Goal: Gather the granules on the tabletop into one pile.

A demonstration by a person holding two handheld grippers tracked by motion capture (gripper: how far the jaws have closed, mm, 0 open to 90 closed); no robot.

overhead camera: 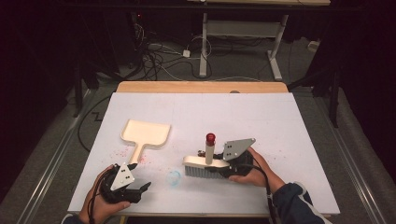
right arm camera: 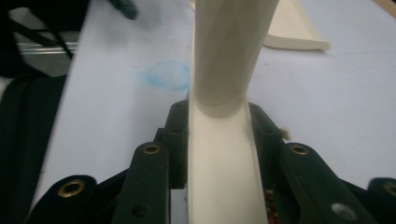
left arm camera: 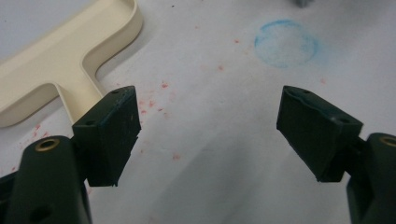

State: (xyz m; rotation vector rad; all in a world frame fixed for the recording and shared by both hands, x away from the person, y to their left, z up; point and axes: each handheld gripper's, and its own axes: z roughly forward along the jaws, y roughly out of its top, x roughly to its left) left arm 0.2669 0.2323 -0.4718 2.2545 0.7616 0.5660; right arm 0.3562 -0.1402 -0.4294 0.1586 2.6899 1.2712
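A cream dustpan [overhead camera: 145,133] lies flat left of centre, its handle pointing toward me; its handle end [left arm camera: 56,60] sits just beyond my left jaw. My left gripper [overhead camera: 139,176] rests low at the front left, open, with bare table between its jaws [left arm camera: 210,135]. A cream brush [overhead camera: 205,163] with grey bristles stands on the table right of centre, its red-tipped handle [overhead camera: 210,147] upright. My right gripper [overhead camera: 223,168] is shut on the brush's back, and its jaws [right arm camera: 219,126] press both sides of the cream body [right arm camera: 224,56].
A blue smudged ring [overhead camera: 173,177] marks the white tabletop [overhead camera: 280,121] between the grippers. Red specks [overhead camera: 123,151] are scattered by the dustpan handle. A wooden strip [overhead camera: 201,87] edges the far side. Cables and a desk frame [overhead camera: 203,42] stand on the floor beyond.
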